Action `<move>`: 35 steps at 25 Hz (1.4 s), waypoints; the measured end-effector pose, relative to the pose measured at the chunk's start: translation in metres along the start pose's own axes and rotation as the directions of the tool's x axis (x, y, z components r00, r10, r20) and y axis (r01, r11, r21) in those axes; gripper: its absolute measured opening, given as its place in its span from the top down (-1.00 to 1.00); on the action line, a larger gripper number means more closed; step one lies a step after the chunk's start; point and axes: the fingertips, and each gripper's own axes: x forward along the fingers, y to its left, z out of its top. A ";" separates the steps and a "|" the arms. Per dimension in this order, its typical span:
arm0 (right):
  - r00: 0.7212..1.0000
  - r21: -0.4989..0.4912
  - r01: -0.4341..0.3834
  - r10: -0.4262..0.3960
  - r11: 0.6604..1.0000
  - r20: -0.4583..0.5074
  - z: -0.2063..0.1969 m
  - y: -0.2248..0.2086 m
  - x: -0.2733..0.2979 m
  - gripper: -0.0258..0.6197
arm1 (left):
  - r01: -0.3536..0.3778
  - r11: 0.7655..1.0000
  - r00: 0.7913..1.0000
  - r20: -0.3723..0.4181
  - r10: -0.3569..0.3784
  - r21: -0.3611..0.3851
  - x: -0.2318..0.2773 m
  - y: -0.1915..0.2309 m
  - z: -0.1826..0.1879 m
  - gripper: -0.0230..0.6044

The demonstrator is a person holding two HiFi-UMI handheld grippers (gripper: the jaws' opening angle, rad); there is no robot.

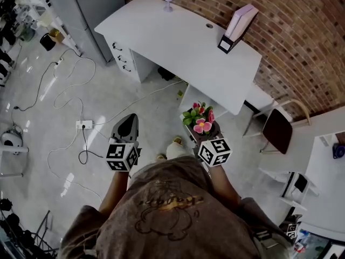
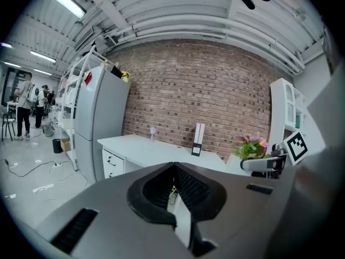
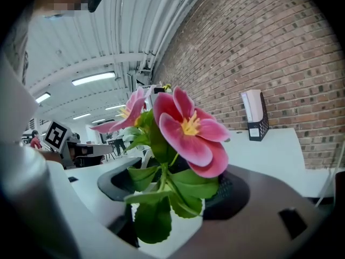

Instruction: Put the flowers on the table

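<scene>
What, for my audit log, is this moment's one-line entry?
right gripper: shut on flowers | left gripper: shut, empty | table: no flowers yet

Office workspace: white desk (image 1: pixel 178 42), brick wall (image 1: pixel 302 36).

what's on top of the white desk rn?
Lilac goblet at far edge, file holder by the brick wall; holder covers the strip behind it. Flowers not there yet.

Head view looks down; gripper views face table (image 1: pixel 178 42).
</scene>
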 end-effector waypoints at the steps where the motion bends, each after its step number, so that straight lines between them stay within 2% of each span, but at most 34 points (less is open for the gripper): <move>1: 1.000 -0.003 -0.003 0.003 1.000 -0.001 0.001 0.001 0.006 -0.17 | -0.004 1.000 1.000 0.004 0.004 0.000 0.003 0.005 0.001 0.86; 7: 0.998 -0.025 -0.055 0.055 0.998 -0.011 0.009 0.005 0.048 -0.17 | -0.021 1.000 1.000 -0.005 0.021 -0.011 0.027 0.028 0.006 0.86; 16: 0.995 -0.039 -0.100 0.100 0.994 -0.020 0.025 -0.007 0.120 -0.17 | -0.079 0.996 0.997 0.022 0.079 -0.036 0.070 0.077 0.020 0.86; 22: 0.991 -0.040 -0.128 0.127 0.991 -0.037 0.043 -0.014 0.170 -0.17 | -0.109 0.994 0.994 0.026 0.109 -0.024 0.104 0.110 0.035 0.86; 35: 0.980 -0.056 -0.193 0.190 0.980 -0.062 0.095 -0.059 0.272 -0.17 | -0.163 0.983 0.985 0.043 0.167 -0.080 0.196 0.155 0.086 0.86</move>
